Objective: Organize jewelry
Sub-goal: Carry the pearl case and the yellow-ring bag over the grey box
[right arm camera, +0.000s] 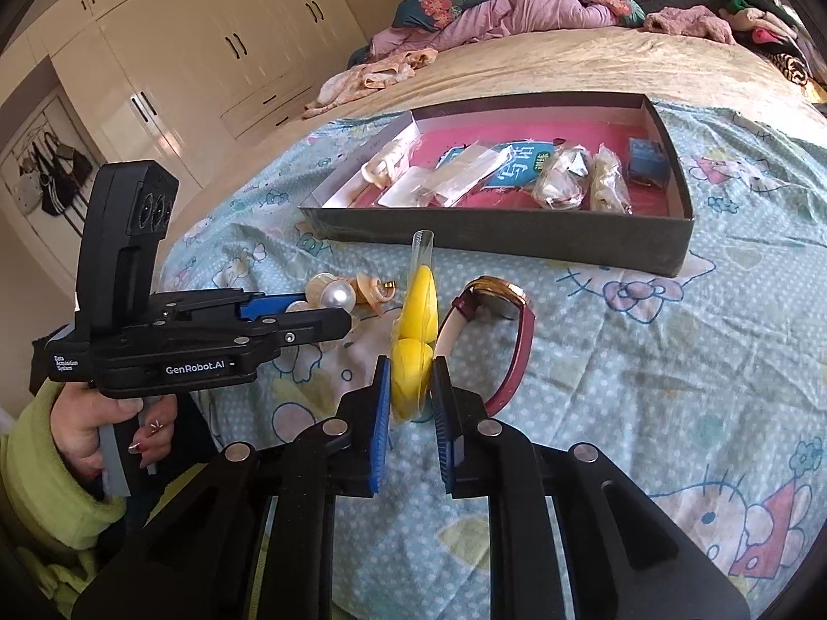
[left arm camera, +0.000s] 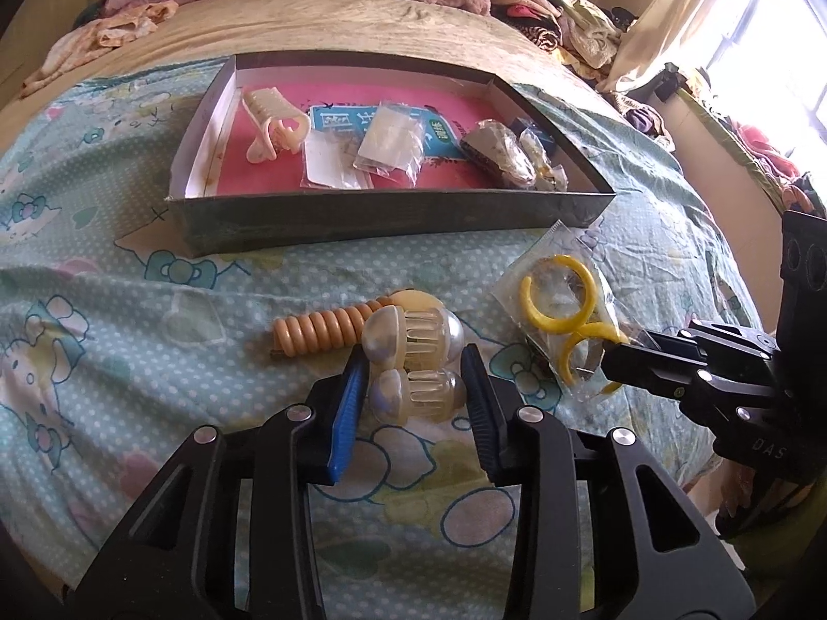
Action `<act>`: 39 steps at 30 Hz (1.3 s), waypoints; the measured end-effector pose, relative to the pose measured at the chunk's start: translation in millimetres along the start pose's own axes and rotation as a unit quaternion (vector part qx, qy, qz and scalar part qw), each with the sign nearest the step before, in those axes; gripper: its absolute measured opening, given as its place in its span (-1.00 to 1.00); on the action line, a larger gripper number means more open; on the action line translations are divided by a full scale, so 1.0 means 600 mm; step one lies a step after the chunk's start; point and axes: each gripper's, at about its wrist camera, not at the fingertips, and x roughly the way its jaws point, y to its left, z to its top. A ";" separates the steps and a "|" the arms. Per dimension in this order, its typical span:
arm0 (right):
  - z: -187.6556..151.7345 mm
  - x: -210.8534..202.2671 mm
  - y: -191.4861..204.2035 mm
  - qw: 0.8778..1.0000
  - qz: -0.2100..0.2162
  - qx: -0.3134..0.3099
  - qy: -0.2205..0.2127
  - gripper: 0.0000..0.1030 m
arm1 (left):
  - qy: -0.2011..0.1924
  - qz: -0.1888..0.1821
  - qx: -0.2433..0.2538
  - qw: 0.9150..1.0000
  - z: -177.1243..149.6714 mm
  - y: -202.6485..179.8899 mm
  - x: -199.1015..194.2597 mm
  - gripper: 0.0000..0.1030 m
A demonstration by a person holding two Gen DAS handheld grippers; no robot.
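My left gripper (left arm camera: 413, 387) is shut on a pearl-capped clear hair clip (left arm camera: 413, 356) that rests on the bedspread; it also shows in the right wrist view (right arm camera: 331, 295). An orange coil hair tie (left arm camera: 325, 331) lies just behind it. My right gripper (right arm camera: 411, 387) is shut on a clear bag of yellow rings (right arm camera: 416, 330), held edge-on above the bed; the bag also shows in the left wrist view (left arm camera: 561, 305). A dark open box (left arm camera: 393, 225) with a pink floor holds several bagged pieces and a cream claw clip (left arm camera: 271, 124).
A watch with a maroon strap (right arm camera: 496, 330) lies on the bedspread just right of my right gripper. Piled clothes (right arm camera: 517, 5) cover the far end of the bed. White wardrobes (right arm camera: 181, 51) stand at the left. A window (left arm camera: 775, 51) is at the right.
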 end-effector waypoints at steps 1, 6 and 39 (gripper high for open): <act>0.003 -0.004 0.000 1.000 -0.002 -0.003 -0.004 -0.71 | -0.005 0.002 0.003 1.000 0.002 -0.001 -0.005 -0.45; 0.016 -0.028 0.000 1.000 -0.011 -0.011 -0.024 -0.71 | -0.027 0.003 0.005 1.000 0.015 -0.004 -0.031 -0.45; 0.140 -0.091 -0.049 0.990 -0.056 -0.032 -0.124 -0.72 | -0.066 0.018 0.021 0.997 0.110 0.000 -0.047 -0.46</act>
